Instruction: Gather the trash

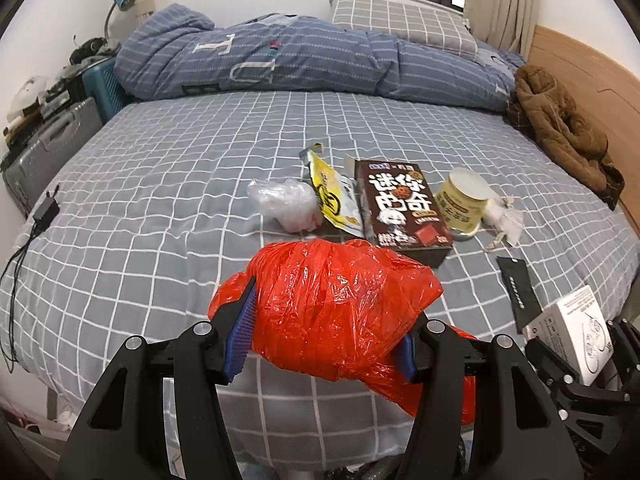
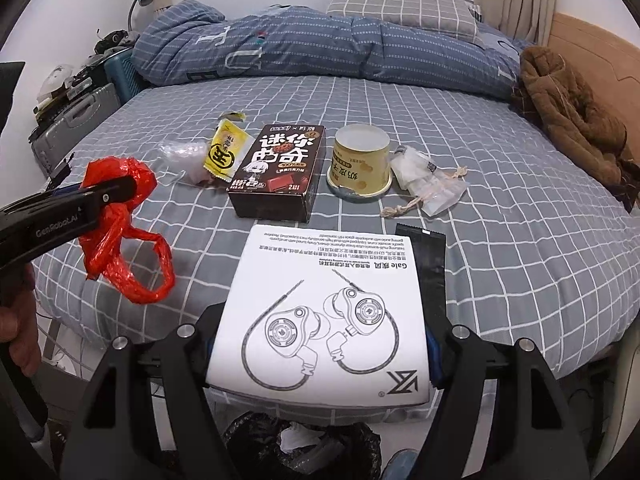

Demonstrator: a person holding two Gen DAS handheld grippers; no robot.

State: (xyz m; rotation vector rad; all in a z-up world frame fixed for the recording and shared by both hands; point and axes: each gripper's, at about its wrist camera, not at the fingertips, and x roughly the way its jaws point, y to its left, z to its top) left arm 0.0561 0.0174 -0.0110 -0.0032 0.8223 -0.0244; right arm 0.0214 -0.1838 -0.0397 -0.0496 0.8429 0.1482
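The left gripper (image 1: pixel 324 344) is clamped on a crumpled red plastic bag (image 1: pixel 336 308), its blue pads pressed into both flanks, held clear above the near edge of the bed (image 1: pixel 160 184). The right gripper (image 2: pixel 320 356) is closed on a white earphone box (image 2: pixel 324 312), long axis running away from the jaws; its print shows a line drawing of two earphones, the word "Gale" and an angular logo. Directly below the box, off the bed's near edge, sits a black-lined trash bin (image 2: pixel 304 448), so the coming drop looks to be straight down, and the right hand is the nearer. Still on the bed, past both jaws toward the middle: a clear plastic wad (image 1: pixel 284 204), a yellow snack wrapper (image 2: pixel 226 152), a brown cookie box (image 2: pixel 280 172) with large Chinese characters and "100%", an upturned yellow cup (image 2: pixel 360 164), a clear drawstring pouch (image 2: pixel 428 188) and a black sachet (image 2: pixel 430 256). The left gripper's side reads "GenRobot.AI".
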